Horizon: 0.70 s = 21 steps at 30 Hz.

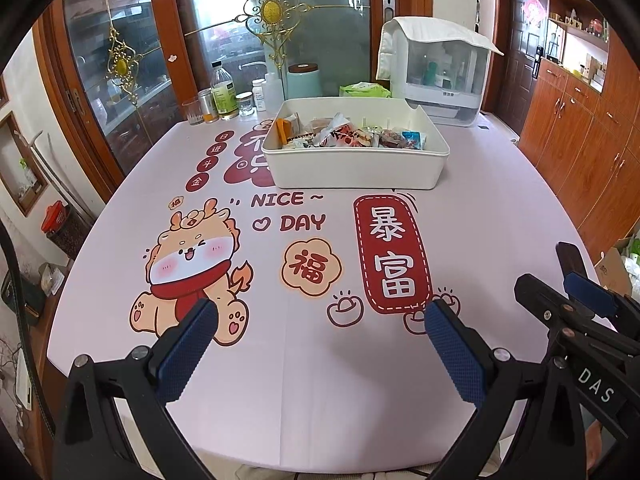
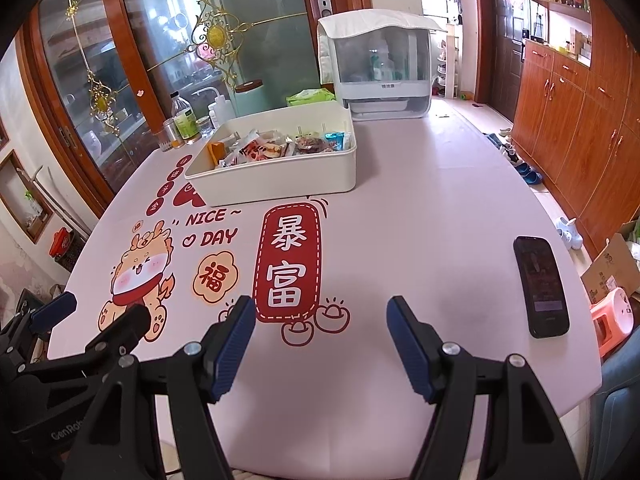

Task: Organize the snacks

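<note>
A cream-white plastic bin (image 1: 356,170) (image 2: 276,184) stands at the far middle of the pink printed tablecloth. Several wrapped snacks (image 1: 344,136) (image 2: 276,146) lie piled inside it. My left gripper (image 1: 318,320) hovers open over the near part of the table, its blue pads wide apart with nothing between them. My right gripper (image 2: 320,318) is open too, empty, over the near edge. Each gripper shows at the other view's side: the right gripper (image 1: 576,280) and the left gripper (image 2: 100,308). Both are well short of the bin.
A black phone (image 2: 541,286) lies near the table's right edge. Bottles and jars (image 1: 224,100) (image 2: 184,122) stand at the back left, a white covered rack (image 1: 440,72) (image 2: 380,64) at the back right. A green wipes pack (image 1: 364,90) sits behind the bin. Wooden cabinets (image 2: 580,120) line the right wall.
</note>
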Tool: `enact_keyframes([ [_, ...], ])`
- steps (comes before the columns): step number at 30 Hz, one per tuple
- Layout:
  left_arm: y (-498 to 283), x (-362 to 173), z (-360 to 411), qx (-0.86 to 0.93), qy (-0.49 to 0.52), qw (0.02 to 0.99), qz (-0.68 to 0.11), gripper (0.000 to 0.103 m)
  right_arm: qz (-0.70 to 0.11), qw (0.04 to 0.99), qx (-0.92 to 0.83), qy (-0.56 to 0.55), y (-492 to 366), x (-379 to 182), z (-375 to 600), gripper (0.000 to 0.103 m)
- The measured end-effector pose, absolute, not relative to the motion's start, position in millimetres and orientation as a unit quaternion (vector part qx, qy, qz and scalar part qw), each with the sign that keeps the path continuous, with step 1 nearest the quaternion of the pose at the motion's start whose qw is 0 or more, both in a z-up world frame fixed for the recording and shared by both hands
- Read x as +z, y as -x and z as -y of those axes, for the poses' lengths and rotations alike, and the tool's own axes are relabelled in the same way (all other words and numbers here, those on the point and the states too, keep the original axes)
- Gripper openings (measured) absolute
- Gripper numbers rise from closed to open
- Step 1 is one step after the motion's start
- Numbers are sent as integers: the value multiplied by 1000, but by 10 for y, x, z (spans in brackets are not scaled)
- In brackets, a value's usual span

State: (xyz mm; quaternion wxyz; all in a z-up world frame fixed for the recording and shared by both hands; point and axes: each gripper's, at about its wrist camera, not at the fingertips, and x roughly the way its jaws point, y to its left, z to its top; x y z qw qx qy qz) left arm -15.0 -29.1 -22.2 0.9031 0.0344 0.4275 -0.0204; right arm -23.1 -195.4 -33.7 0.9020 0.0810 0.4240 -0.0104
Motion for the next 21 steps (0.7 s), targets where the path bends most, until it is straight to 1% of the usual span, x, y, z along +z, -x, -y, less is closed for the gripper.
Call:
enact_keyframes([
  [21,155,-235,258,-22,-36,900,-434,103,-428,900,-10,-83,223,-369,1929,69],
])
